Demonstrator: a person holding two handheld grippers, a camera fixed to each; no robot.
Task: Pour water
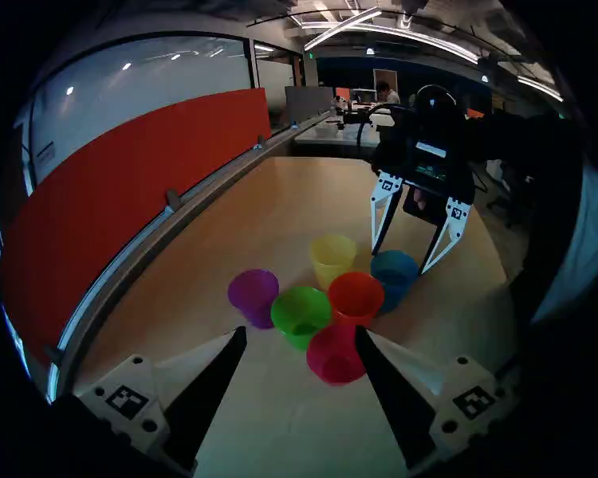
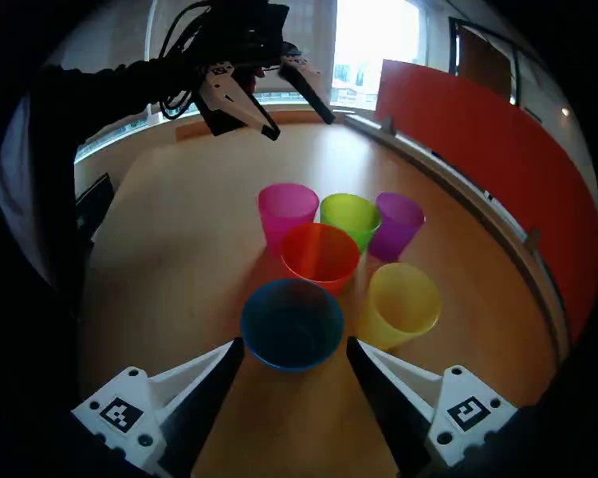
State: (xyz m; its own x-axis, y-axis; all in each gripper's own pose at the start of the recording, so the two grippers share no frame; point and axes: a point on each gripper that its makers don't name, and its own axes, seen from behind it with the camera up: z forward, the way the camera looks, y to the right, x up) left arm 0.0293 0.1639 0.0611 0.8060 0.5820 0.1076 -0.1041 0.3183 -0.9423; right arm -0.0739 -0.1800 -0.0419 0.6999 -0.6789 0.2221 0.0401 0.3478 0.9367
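Several coloured plastic cups stand clustered on a pale wooden table. In the left gripper view my left gripper is open, with the pink cup just ahead by its right fingertip, then the green cup, purple cup, orange cup, yellow cup and blue cup. Opposite, my right gripper hangs open over the blue cup. In the right gripper view my right gripper is open, with the blue cup between its fingertips, untouched. The left gripper is raised at the far side.
An orange-red partition with a metal rail runs along one long edge of the table. A person's dark sleeve reaches in behind the far gripper. Bare tabletop lies beside the cups. Office desks stand beyond.
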